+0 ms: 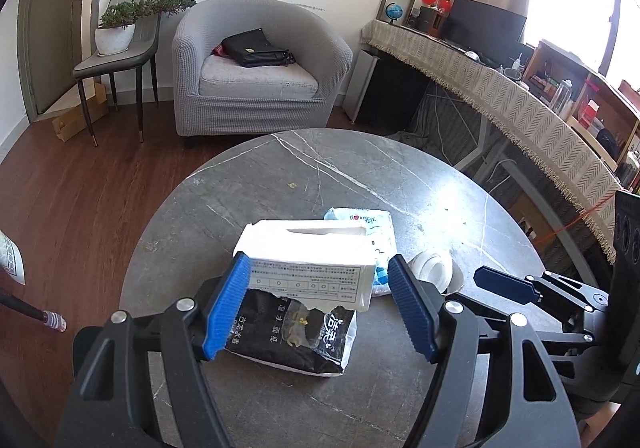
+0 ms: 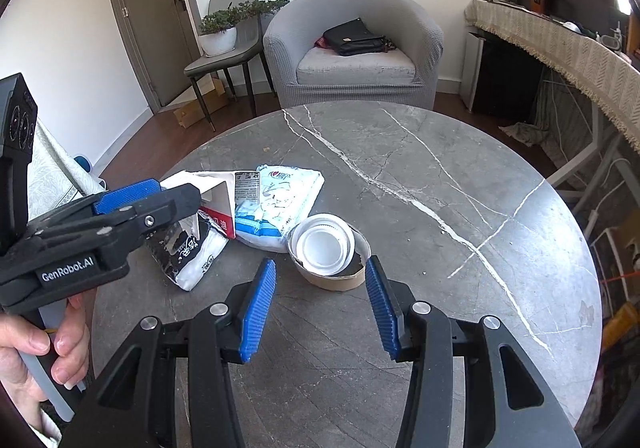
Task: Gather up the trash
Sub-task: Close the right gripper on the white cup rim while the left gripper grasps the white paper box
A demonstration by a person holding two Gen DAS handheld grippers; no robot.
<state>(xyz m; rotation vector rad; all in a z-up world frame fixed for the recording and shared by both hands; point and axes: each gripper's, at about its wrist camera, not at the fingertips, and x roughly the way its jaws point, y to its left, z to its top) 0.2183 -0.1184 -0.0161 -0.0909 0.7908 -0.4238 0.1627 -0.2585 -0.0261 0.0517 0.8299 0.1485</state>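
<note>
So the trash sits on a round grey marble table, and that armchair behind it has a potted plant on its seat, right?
Not quite. The armchair holds a black bag on its seat; the potted plant stands on the grey side chair beside it. The right wrist view shows this. The trash does sit on the round grey marble table.

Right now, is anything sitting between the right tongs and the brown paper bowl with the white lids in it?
Nothing visible. The right tongs are open and aimed at the brown paper bowl, with only bare grey marble tabletop between. The blue-and-white plastic packet lies behind the bowl, against its far left rim.
</note>
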